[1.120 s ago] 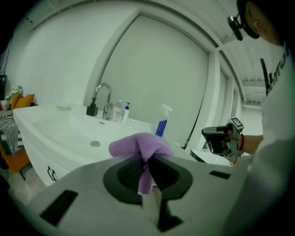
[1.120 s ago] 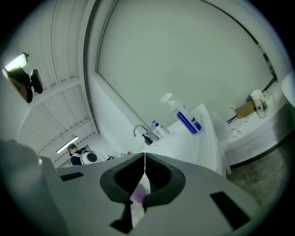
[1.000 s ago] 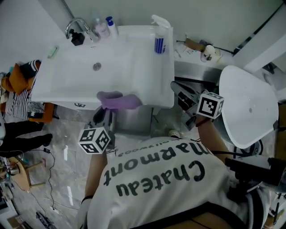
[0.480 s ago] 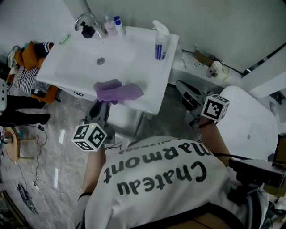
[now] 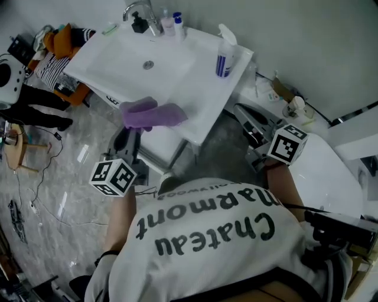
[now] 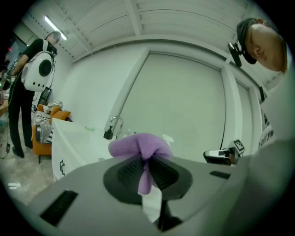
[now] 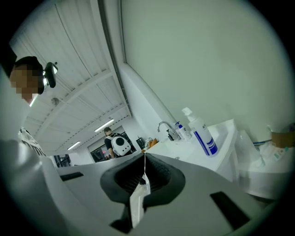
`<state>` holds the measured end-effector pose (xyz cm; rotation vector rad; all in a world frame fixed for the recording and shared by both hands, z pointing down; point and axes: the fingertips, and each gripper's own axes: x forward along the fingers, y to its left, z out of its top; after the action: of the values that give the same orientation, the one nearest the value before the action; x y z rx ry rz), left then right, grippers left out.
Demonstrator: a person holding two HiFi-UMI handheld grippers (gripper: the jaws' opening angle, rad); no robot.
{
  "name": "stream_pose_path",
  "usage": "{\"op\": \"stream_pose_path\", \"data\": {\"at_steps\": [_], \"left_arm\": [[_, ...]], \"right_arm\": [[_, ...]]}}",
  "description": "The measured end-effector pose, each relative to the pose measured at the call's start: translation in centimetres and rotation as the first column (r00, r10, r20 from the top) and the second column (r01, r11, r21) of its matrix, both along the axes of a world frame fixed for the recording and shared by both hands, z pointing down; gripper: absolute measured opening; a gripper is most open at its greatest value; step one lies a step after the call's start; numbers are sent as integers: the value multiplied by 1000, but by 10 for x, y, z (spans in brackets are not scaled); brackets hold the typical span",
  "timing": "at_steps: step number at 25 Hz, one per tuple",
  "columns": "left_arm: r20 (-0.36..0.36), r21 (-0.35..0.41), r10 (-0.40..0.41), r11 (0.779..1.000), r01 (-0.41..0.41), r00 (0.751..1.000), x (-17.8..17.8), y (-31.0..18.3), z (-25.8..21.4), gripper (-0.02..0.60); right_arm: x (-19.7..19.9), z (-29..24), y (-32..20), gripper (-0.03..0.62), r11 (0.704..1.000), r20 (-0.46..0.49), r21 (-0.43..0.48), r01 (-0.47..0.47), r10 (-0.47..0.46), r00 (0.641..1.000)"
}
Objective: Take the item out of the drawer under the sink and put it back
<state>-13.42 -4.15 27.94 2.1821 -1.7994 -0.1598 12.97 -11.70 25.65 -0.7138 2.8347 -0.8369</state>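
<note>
The left gripper [image 6: 145, 171] pinches the purple cloth [image 6: 138, 144] near the sink's [image 5: 177, 76] front rim (right gripper [image 7: 144, 177] pressed together, empty). A firm pinch matters while lowering it toward the drawer.

A purple cloth [image 5: 150, 115], a white sink [image 5: 100, 59], a white spray bottle [image 5: 223, 58] with blue-striped label, a grey marbled floor [image 5: 65, 200].

Washroom: white sink [image 5: 180, 62], faucet [image 5: 137, 8]
</note>
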Motion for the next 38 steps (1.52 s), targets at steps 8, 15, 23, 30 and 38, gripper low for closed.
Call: {"op": "stream_pose_path", "data": {"at_steps": [8,15,23,30,38], "left_arm": [[2,33,-70,997,70,998,-15,26,-22,40],[-22,44,-81,996,82,996,-43,12,-29,40],[-36,36,-50,998,51,998,-71,-42,-28,40],[-28,10,-43,999,44,999,-94,-77,-13,40],[-96,-27,-11,1000,9,995,-117,-110,9,40]], "right_arm": [[-35,-12,12,12,993,6,53,108,-108,994],[-62,-11,1,12,994,5,37,107,-107,994],[-93,-12,-38,12,996,-13,26,89,-89,996],[-124,4,-64,12,995,-55,-7,97,-97,994],[-166,22,-94,12,994,-96,-55,99,-104,990]]}}
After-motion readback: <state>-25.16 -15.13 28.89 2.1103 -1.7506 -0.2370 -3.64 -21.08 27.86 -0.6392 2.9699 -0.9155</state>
